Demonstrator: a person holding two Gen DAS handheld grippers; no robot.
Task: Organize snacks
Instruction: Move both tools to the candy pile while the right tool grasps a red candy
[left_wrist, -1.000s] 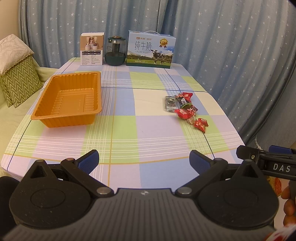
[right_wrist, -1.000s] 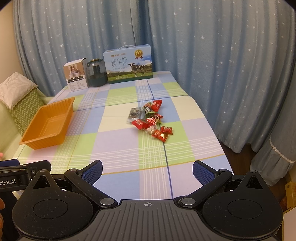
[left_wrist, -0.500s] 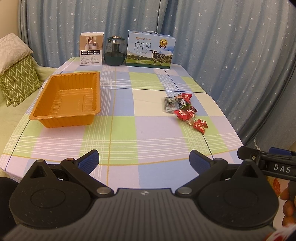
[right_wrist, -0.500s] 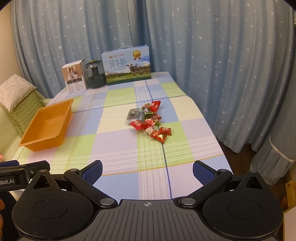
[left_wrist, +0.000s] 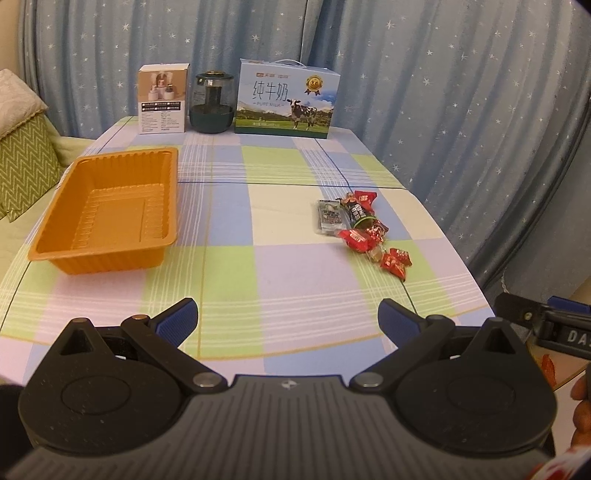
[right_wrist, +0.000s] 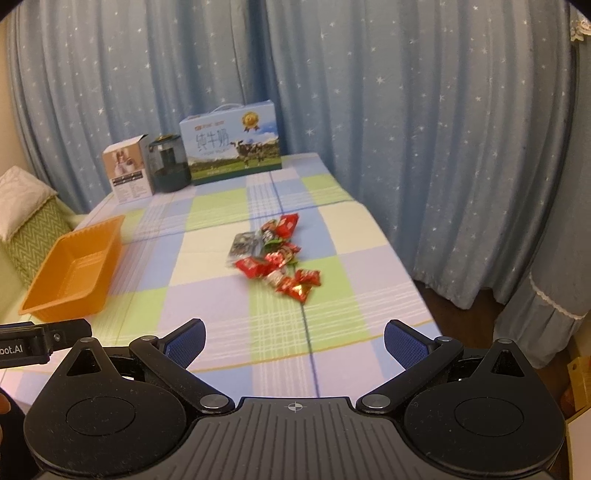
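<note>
A small heap of wrapped snacks, mostly red with one grey and one dark packet, lies on the right half of the checked tablecloth. The same snacks sit straight ahead in the right wrist view. An empty orange plastic tray rests on the left side, and the tray shows at far left in the right wrist view. My left gripper hangs open over the near table edge, holding nothing. My right gripper is also open and empty, well short of the snacks.
At the back stand a white product box, a dark glass jar and a blue milk carton. Blue star curtains close the back and right. Green cushions lie off the left edge.
Both grippers have moved forward and slightly up over the near table edge; the right wrist view is blurred from motion. Jaws stay open and the snacks and tray have not moved.
</note>
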